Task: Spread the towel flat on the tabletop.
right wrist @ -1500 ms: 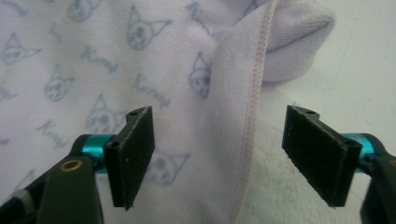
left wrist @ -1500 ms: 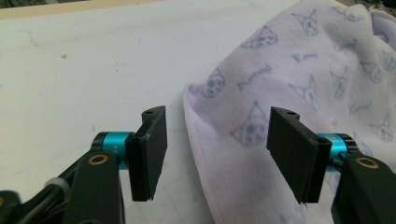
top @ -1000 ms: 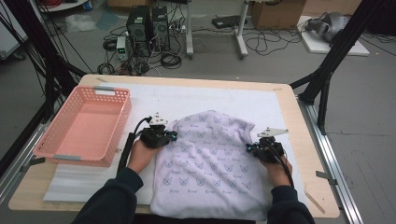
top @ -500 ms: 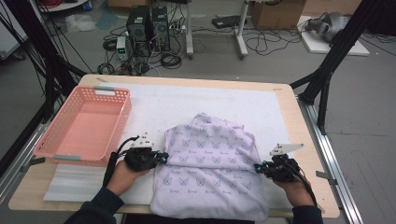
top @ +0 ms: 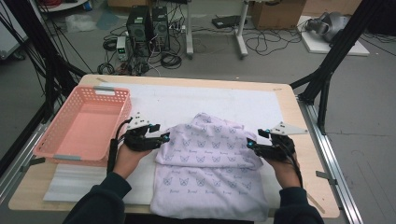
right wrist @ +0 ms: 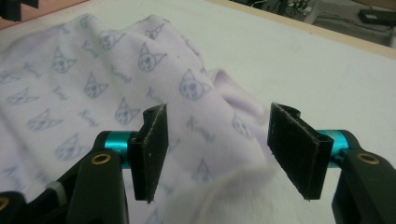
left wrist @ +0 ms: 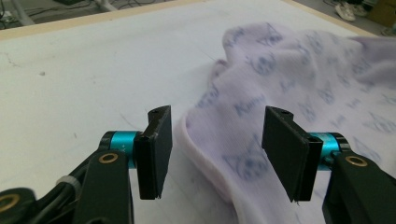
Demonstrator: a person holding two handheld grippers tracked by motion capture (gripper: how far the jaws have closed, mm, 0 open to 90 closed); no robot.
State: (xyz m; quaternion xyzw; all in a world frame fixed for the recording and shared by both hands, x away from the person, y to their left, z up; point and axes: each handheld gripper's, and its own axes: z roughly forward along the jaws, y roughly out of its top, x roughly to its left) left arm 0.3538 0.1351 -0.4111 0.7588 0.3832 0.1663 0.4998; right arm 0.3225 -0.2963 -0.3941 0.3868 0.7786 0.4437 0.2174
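A pale lilac garment [top: 210, 168] printed with small cat faces lies on the white mat [top: 187, 100] that covers the middle of the counter [top: 289, 93], toward the person's side. Its far part is folded over onto the near part, so a doubled layer with a rounded far edge sits across the upper half, and the single layer beneath runs down to the near edge of the counter.

The left gripper [top: 161, 138] sits at the left end of the fold, just beside the cloth. In the left gripper view its jaws stand spread; they have just been opening, and the hemmed edge of the garment [left wrist: 289, 93] lies on the mat in the gap between them, with neither pad pressing on it. The left gripper [left wrist: 217, 154] is held by a hand in a dark sleeve [top: 100, 200].

The right gripper [top: 252, 144] sits at the right end of the fold. In the right gripper view its jaws are also spread and have just been opening; the folded cloth [right wrist: 93, 93] lies under and between them, free of the pads, and a blurred fold of fabric rises close to the camera below the right gripper [right wrist: 217, 149].

A pink plastic basket [top: 60, 140] stands at the left of the counter, just beside the left hand [top: 126, 158]. Beyond the far edge, computer cases [top: 147, 23] and cables lie on the floor.
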